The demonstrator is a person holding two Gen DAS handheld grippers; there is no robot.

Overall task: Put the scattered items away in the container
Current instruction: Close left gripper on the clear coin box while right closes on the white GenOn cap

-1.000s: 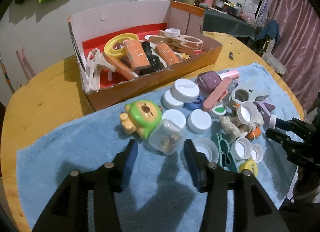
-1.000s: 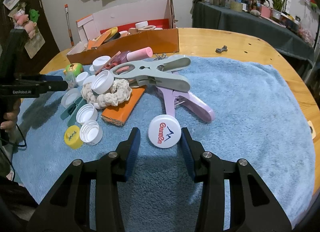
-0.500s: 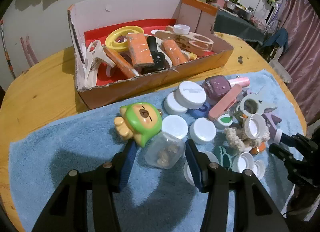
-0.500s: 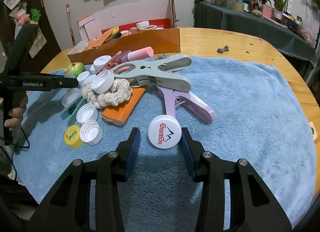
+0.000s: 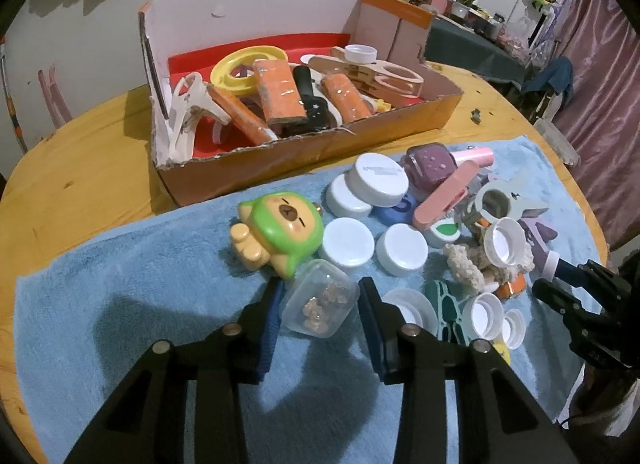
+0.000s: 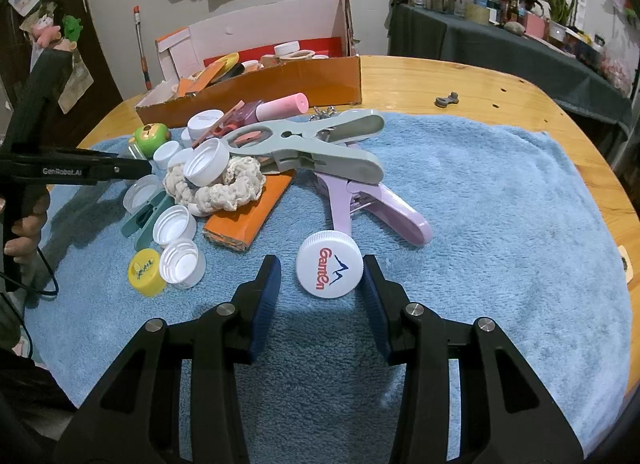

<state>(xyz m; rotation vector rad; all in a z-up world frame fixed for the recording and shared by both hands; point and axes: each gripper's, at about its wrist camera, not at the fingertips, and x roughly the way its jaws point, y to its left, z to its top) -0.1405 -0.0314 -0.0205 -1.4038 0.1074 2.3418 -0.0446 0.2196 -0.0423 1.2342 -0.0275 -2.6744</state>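
A clear plastic box [image 5: 320, 306] with brown bits inside lies on the blue towel [image 5: 140, 284], beside a green bear toy [image 5: 286, 232]. My left gripper [image 5: 320, 284] straddles the box; its jaws are closing and both pads touch the box's sides. In the right wrist view a white GanTen cap [image 6: 329, 270] lies flat between the fingers of my right gripper [image 6: 320, 264]. The cap touches the right finger and a gap shows on its left, so this gripper is open. The cardboard box [image 5: 312, 152] at the back holds orange blocks, a yellow ring and clips.
White caps [image 5: 348, 242], a pink clip [image 5: 444, 200], a grey clip [image 6: 312, 148], a lilac clip [image 6: 376, 204], a rope scrunchie [image 6: 224, 188] and an orange block [image 6: 248, 216] crowd the towel's middle. A hand [image 6: 28, 224] holds the left gripper. The wooden table [image 6: 480, 88] ends close on the right.
My left gripper has moved forward over the clear plastic box and its jaws have narrowed onto it. The right gripper and the white cap have not moved.
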